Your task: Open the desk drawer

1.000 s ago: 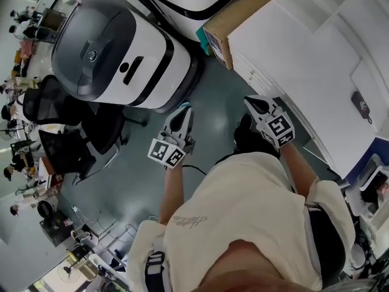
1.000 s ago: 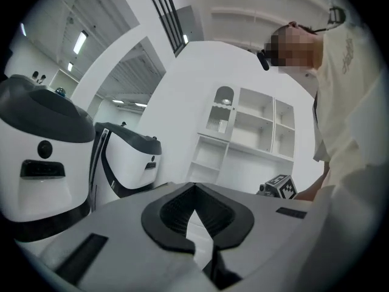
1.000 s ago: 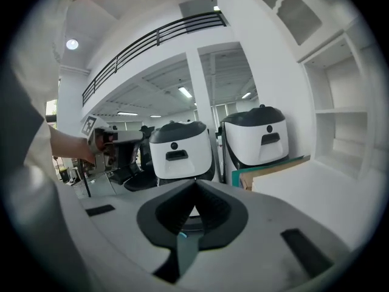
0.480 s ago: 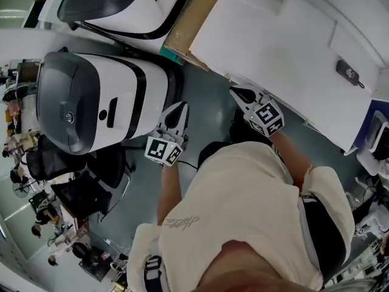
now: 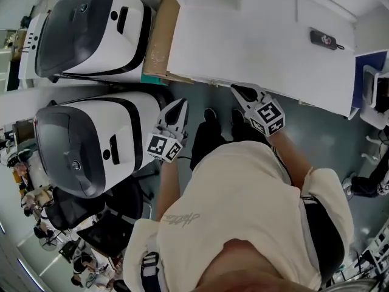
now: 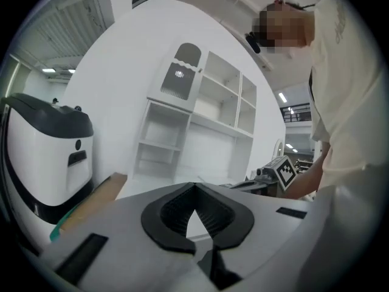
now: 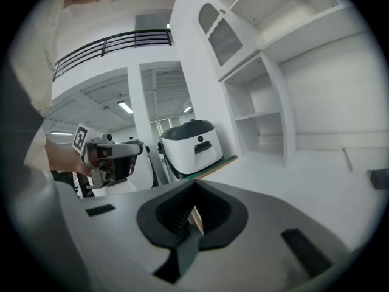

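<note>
The white desk [image 5: 255, 41] lies across the top of the head view, with its near edge just ahead of both grippers. No drawer front or handle shows in any view. My left gripper [image 5: 180, 104] hangs over the floor short of the desk's left end, jaws shut and empty [image 6: 202, 255]. My right gripper [image 5: 239, 90] has its tips at the desk's near edge, jaws shut with nothing between them [image 7: 185, 246]. Each gripper appears in the other's view: the right gripper [image 6: 276, 172] and the left gripper [image 7: 112, 157].
A cardboard slab [image 5: 159, 44] leans at the desk's left end. Two large white and black machines [image 5: 91, 26] [image 5: 91, 142] stand to the left. A small black device [image 5: 322, 39] lies on the desk. White shelving [image 6: 200, 120] rises behind the desk. Office chairs [image 5: 103, 224] stand at lower left.
The person has turned toward the desk, which now runs across the top of the head view. Both grippers swung with the turn and now point at the desk's near edge. Jaws stayed shut.
</note>
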Action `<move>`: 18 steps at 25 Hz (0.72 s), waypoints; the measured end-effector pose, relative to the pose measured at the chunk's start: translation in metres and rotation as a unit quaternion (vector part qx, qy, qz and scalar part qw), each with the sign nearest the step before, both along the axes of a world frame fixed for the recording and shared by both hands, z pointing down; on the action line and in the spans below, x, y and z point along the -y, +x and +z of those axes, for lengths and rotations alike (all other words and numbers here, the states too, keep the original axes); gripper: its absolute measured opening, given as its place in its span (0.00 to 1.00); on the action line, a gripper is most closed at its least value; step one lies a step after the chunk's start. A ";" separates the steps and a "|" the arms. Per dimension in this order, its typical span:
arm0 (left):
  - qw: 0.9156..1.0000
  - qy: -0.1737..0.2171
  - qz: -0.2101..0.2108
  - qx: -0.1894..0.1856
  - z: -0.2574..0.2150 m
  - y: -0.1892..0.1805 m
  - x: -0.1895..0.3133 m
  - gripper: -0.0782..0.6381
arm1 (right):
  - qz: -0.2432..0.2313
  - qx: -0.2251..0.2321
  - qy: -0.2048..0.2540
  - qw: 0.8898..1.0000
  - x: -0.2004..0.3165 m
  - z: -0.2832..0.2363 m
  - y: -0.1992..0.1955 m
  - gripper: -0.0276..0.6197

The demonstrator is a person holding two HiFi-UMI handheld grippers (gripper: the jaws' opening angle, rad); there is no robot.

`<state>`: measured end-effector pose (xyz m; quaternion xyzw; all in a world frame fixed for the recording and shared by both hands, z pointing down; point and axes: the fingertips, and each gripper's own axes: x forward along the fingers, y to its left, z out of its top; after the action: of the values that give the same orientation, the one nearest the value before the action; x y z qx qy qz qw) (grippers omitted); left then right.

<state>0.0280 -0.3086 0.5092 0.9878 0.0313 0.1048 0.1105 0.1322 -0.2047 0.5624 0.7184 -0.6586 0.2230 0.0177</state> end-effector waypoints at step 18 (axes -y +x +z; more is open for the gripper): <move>0.982 -0.046 0.174 -0.052 0.004 0.029 0.034 0.11 | 0.251 -0.061 -0.002 0.966 -0.032 -0.056 0.015 0.04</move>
<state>0.0573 -0.3421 0.5128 0.9654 0.2130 0.0692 0.1338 0.1472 -0.1731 0.5060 0.8732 -0.4542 0.1770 0.0030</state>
